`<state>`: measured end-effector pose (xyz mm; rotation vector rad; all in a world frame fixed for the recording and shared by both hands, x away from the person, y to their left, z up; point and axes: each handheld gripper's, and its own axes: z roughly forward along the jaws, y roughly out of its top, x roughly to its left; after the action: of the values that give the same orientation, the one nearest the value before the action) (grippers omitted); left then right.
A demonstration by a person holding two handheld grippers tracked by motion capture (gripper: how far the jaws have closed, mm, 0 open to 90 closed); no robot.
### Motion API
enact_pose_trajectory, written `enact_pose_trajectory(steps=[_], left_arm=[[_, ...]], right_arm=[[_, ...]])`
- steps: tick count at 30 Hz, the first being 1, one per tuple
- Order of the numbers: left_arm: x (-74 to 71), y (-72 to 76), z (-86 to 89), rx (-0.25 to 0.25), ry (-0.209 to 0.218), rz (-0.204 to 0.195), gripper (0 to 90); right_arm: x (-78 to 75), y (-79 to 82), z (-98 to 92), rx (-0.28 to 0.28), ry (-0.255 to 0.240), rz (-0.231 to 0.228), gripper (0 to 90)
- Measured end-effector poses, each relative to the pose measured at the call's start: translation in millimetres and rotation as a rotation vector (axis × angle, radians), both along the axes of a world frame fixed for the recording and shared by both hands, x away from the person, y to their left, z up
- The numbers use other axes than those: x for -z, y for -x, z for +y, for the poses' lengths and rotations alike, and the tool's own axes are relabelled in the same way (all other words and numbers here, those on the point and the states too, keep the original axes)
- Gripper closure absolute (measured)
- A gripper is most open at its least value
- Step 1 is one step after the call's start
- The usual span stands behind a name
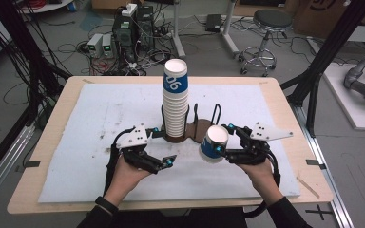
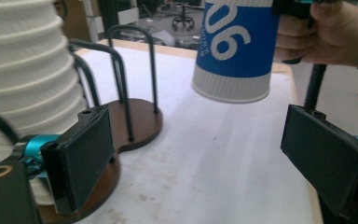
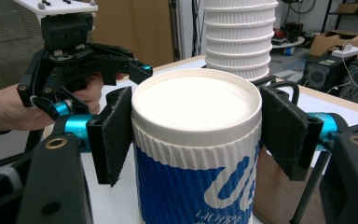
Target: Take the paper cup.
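Note:
A tall stack of white ribbed paper cups (image 1: 176, 102), topped by a blue-banded one, stands in a brown wooden holder (image 1: 197, 133) with black wire loops at the middle of the table. My right gripper (image 1: 224, 141) is shut on a single blue-and-white cup (image 1: 213, 144), held tilted above the mat just right of the holder. In the right gripper view both pads press the cup (image 3: 196, 140) below its rim. My left gripper (image 1: 165, 146) is open and empty to the left of the holder. In the left gripper view the stack (image 2: 23, 84) is beside its left jaw and the held cup (image 2: 235, 46) hangs ahead.
A white mat (image 1: 100, 109) covers the wooden table (image 1: 290, 118). The holder's free wire loop (image 2: 135, 70) stands on its base (image 2: 140, 121) beside the stack. On the floor beyond are computers, cables and a stool (image 1: 266, 28). Black frame posts flank the table.

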<state>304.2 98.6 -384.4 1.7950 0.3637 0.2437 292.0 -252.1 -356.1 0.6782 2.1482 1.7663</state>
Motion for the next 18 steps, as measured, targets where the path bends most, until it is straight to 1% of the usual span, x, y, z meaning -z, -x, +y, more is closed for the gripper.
enact_pose_trajectory(steps=[1,7,14,16,18], left_arm=[[0.7,-0.3,-2.4,0.008,0.011,0.01,9.5],[3.2,-1.2,-17.6,0.047,0.016,0.021,9.5],[5.4,-1.3,-32.1,0.09,0.007,0.024,9.5],[6.0,-0.5,-34.3,0.093,0.004,0.025,9.5],[6.7,-0.4,-35.8,0.097,0.007,0.026,9.5]], right_arm=[[0.1,0.5,0.8,-0.003,0.002,0.0,30.5],[0.2,2.2,3.5,-0.019,0.006,-0.001,30.5],[-0.3,2.6,4.4,-0.036,0.002,-0.003,30.5],[-0.5,2.8,5.0,-0.035,0.005,-0.011,30.5],[-0.6,3.4,5.6,-0.04,0.005,-0.008,30.5]])
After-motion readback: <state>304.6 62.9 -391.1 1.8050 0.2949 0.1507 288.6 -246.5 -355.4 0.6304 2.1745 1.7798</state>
